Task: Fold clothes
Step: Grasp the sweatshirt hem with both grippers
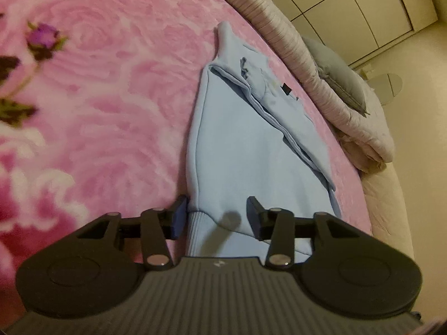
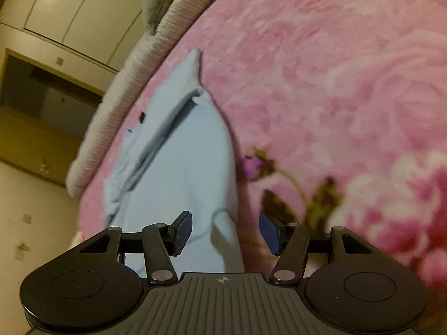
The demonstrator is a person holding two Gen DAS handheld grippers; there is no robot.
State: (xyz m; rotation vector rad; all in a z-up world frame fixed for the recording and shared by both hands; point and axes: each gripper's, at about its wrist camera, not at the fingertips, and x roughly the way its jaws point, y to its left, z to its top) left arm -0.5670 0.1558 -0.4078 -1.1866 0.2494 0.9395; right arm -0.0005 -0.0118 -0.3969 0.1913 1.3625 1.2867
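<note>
Nearest to the left wrist camera is the left gripper [image 1: 217, 217], its jaws standing wide apart over the ribbed hem [image 1: 199, 231] of a light blue sweatshirt [image 1: 237, 150], with nothing pinched between them. The right gripper [image 2: 225, 231] is also spread wide; a corner of the same garment [image 2: 192, 167] lies between its fingers, but they do not close on it.

The sweatshirt lies on the pink rose blanket [image 1: 117, 89], running from 6 o'clock up toward 12 o'clock in both views. It is narrow already: one side looks turned in, and a sleeve [image 1: 268, 106] lies folded along the body at about 1 o'clock in the left view. Beyond it, at 2 o'clock, a grey pillow [image 1: 338, 75] rests on the rolled quilt [image 1: 282, 28].

I judge the lengthwise folds are in place and the work is at the hem end. Whether the grippers are arriving to grasp or letting go, I cannot settle. A crosswise fold would need both jaws to pinch all layers of the hem evenly, since the thick fleece may slip or open.
</note>
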